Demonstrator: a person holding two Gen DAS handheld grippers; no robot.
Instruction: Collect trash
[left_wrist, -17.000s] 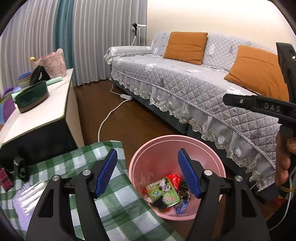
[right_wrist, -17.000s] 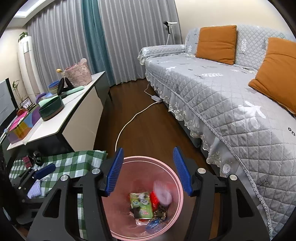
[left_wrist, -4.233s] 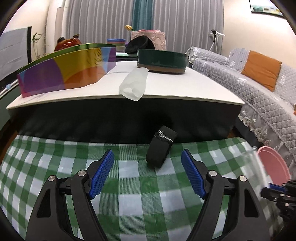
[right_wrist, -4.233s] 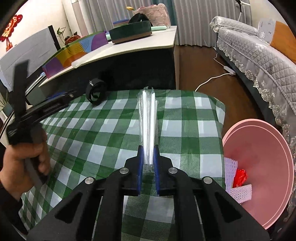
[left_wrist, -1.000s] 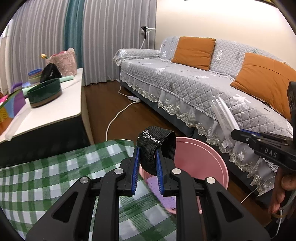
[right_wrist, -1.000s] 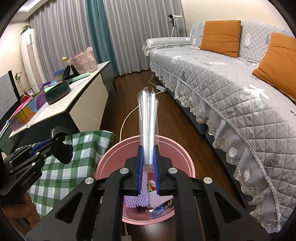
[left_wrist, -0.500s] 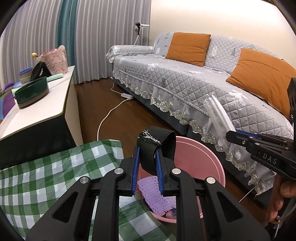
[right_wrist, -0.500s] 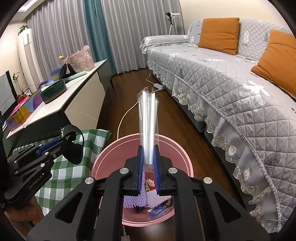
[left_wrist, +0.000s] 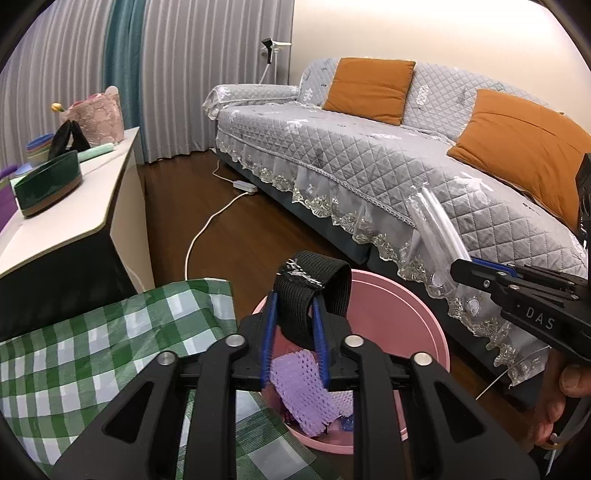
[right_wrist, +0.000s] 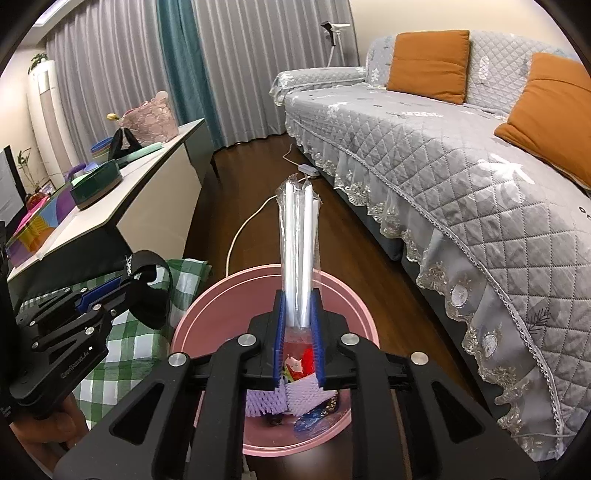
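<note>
My left gripper (left_wrist: 294, 325) is shut on a black strap loop (left_wrist: 312, 288) and holds it over the near rim of the pink bin (left_wrist: 413, 314). My right gripper (right_wrist: 299, 325) is shut on a clear plastic sleeve of white tubes (right_wrist: 298, 240) that stands upright above the pink bin (right_wrist: 221, 295). The bin holds purple foam netting (right_wrist: 280, 400), red and blue wrappers. The left gripper with the strap shows in the right wrist view (right_wrist: 122, 284), left of the bin. The right gripper with the sleeve (left_wrist: 436, 225) shows at the right of the left wrist view.
A green checked cloth (left_wrist: 92, 343) covers the low table left of the bin. A white cabinet (left_wrist: 74, 206) with a green bowl (left_wrist: 48, 181) stands behind it. A grey quilted sofa (left_wrist: 406, 162) with orange cushions runs along the right. A white cable (left_wrist: 207, 229) lies on the wooden floor.
Both grippers have moved slightly closer over the bin, still holding the strap and the sleeve. Both jaws stay shut.
</note>
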